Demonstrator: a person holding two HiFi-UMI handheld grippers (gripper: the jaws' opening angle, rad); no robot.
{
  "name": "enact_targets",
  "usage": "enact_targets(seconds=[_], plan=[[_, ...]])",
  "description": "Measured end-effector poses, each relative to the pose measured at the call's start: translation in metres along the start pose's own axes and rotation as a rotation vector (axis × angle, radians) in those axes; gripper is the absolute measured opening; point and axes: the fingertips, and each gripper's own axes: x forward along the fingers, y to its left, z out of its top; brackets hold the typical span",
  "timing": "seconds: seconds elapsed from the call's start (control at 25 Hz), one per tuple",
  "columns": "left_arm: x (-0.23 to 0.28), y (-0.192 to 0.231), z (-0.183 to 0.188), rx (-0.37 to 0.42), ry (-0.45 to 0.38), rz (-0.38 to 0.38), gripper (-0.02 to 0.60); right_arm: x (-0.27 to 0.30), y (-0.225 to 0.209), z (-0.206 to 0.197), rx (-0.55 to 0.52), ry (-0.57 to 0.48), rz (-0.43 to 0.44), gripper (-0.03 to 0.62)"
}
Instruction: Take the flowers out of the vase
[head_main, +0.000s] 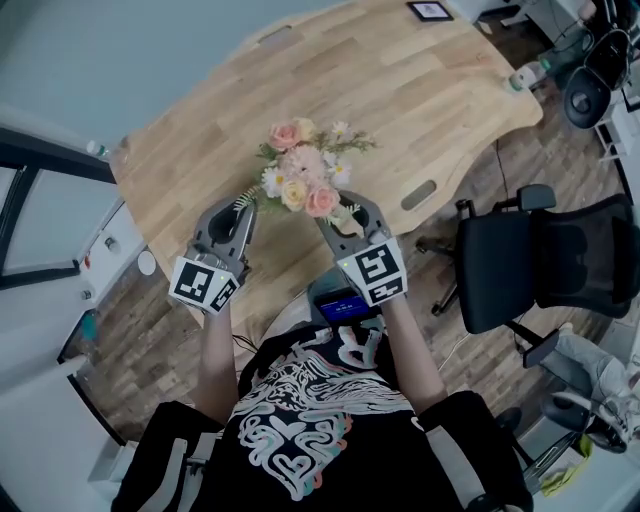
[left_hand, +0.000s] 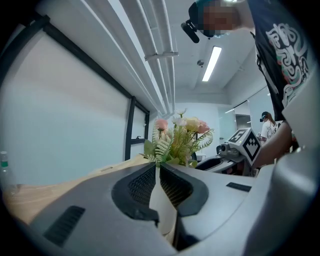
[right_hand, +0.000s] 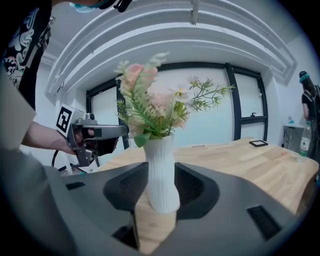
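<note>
Right claw (right_hand: 161, 187) partway apart, one jaw each side of white vase (right_hand: 161, 155) on wooden surface (right_hand: 260, 162), not squeezing. Left claw (left_hand: 158, 172) closed tight, empty. Flowers (right_hand: 150, 107) in vase, probably light, soft, bendy. Best grabbed gently low on stems, just above vase mouth. Vase hard, maybe tippy.

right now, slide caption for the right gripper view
Jaws apart, the right gripper frames a white ribbed vase of flowers

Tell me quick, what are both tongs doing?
Left tongs: closed, holding nothing.
Right tongs: open, white ribbed vase between them, not squeezed.
</note>
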Motion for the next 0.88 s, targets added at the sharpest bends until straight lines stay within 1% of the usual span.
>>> enact_targets(seconds=[0.04, 0.08, 0.16, 0.2, 0.28, 0.32, 0.36, 0.4, 0.44, 0.48, 0.56, 0.6, 0.64, 0.72, 0.76, 0.88], plan=[[0.001, 0.000, 0.000, -0.006, -0.006, -0.016, 0.006, 0.004, 0.000, -0.001, -0.010, 0.011, 0.009, 0.135], [0.002, 0.001, 0.001, -0.016, -0.014, -0.032, 0.008, 0.008, 0.000, -0.002, -0.020, 0.020, 0.018, 0.164], [0.007, 0.003, 0.001, -0.032, -0.025, -0.062, 0.009, 0.017, -0.002, -0.002, -0.035, 0.030, 0.035, 0.180], [0.010, 0.003, 0.001, -0.035, -0.023, -0.079, 0.019, 0.021, -0.003, -0.003, -0.040, 0.035, 0.039, 0.211], [0.016, 0.001, -0.002, -0.021, -0.006, -0.127, 0.132, 0.029, -0.006, -0.005, -0.049, 0.045, 0.044, 0.230], [0.018, -0.003, -0.003, -0.003, 0.006, -0.157, 0.174, 0.032, -0.007, -0.006, -0.054, 0.046, 0.045, 0.247], [0.019, -0.006, -0.005, 0.020, 0.021, -0.186, 0.212, 0.034, -0.008, -0.005, -0.059, 0.044, 0.047, 0.247], [0.021, -0.010, -0.005, 0.042, 0.035, -0.210, 0.236, 0.036, -0.008, -0.004, -0.065, 0.040, 0.050, 0.253], [0.022, -0.012, -0.005, 0.057, 0.044, -0.229, 0.238, 0.038, -0.008, -0.003, -0.071, 0.038, 0.054, 0.270], [0.023, -0.014, -0.003, 0.066, 0.046, -0.241, 0.262, 0.039, -0.008, -0.002, -0.077, 0.036, 0.059, 0.270], [0.026, -0.014, 0.002, 0.076, 0.036, -0.248, 0.268, 0.042, -0.009, 0.000, -0.089, 0.035, 0.065, 0.270], [0.028, -0.013, 0.005, 0.080, 0.027, -0.248, 0.268, 0.044, -0.010, 0.000, -0.093, 0.036, 0.068, 0.291], [0.029, -0.012, 0.007, 0.083, 0.018, -0.249, 0.268, 0.046, -0.009, 0.001, -0.095, 0.037, 0.073, 0.331], [0.032, -0.011, 0.011, 0.087, 0.006, -0.264, 0.280, 0.050, -0.007, 0.004, -0.101, 0.034, 0.089, 0.333], [0.033, -0.012, 0.012, 0.088, 0.005, -0.278, 0.307, 0.052, -0.006, 0.006, -0.108, 0.030, 0.097, 0.333], [0.036, -0.016, 0.012, 0.098, 0.009, -0.317, 0.308, 0.057, -0.005, 0.011, -0.122, 0.025, 0.110, 0.333]])
